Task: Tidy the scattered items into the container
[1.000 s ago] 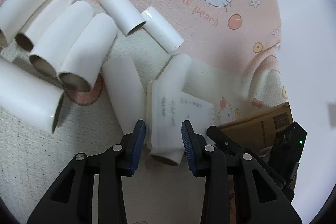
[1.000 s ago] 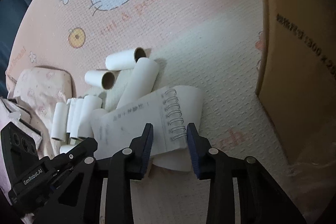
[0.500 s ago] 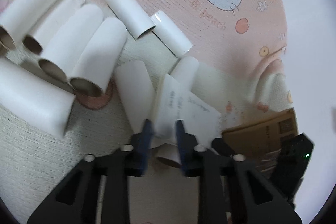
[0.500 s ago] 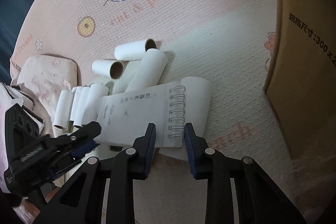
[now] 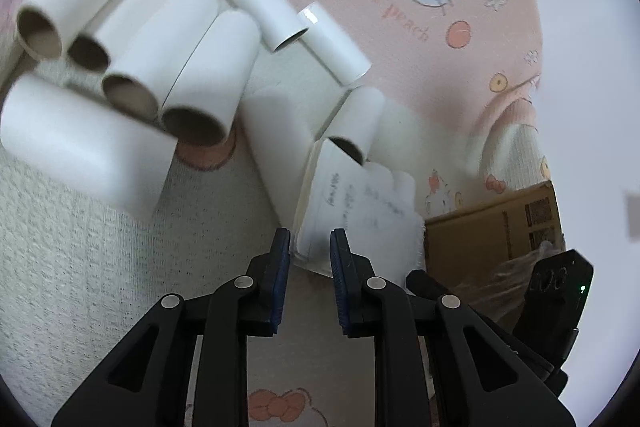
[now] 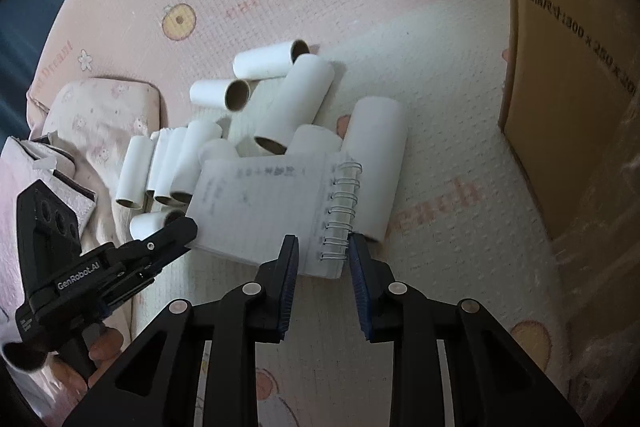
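Ribbed blue fingers (image 5: 280, 259) of left gripper (image 5: 310, 247) and right gripper (image 6: 323, 253) clamp a wire-spiral paper notebook (image 6: 264, 207); smooth white cardboard tubes (image 6: 296, 107) heaped behind.

pink cartoon-cat blanket (image 6: 420, 7) — pink pillow (image 6: 100, 107)

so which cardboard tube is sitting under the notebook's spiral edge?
The big white tube at the far right of the pile, nearest the cardboard box. The notebook overlaps it; the others lie left.

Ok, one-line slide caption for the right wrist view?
Both grippers shut on the spiral notepad above scattered cardboard tubes, cardboard box alongside.
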Demonstrator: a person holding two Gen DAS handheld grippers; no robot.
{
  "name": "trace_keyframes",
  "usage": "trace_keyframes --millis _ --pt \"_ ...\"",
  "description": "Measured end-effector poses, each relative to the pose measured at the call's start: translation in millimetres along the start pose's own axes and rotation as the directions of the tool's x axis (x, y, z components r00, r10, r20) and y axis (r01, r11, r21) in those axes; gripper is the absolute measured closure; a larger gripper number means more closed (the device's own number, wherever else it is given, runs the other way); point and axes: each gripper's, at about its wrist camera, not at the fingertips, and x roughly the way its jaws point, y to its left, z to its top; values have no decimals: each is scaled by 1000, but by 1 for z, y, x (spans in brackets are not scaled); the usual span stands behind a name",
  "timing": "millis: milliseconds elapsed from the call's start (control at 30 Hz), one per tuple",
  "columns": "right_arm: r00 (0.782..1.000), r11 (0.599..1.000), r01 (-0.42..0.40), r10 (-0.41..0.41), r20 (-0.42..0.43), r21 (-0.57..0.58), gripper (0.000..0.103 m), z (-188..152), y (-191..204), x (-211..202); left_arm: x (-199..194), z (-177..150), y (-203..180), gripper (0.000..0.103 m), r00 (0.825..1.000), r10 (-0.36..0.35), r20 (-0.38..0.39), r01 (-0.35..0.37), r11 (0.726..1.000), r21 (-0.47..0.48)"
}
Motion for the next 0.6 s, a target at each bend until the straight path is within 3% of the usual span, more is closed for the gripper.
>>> trace_keyframes --millis 100,233,467,600 --pt "999 997 -47 46 7 65 79 2 -10 -3 0 4 1 73 1000 10 -14 -10 1000 -4" --pt "993 978 -112 106 42 175 79 5 -29 -8 -7 12 -1 54 1000 6 11 -6 1000 28" --pt "994 973 -108 109 8 205 79 3 -28 3 -1 20 10 52 999 -40 -5 40 998 -49" --pt "997 977 -79 80 4 196 65 4 -25 5 10 20 7 52 998 -55 -37 53 997 -47"
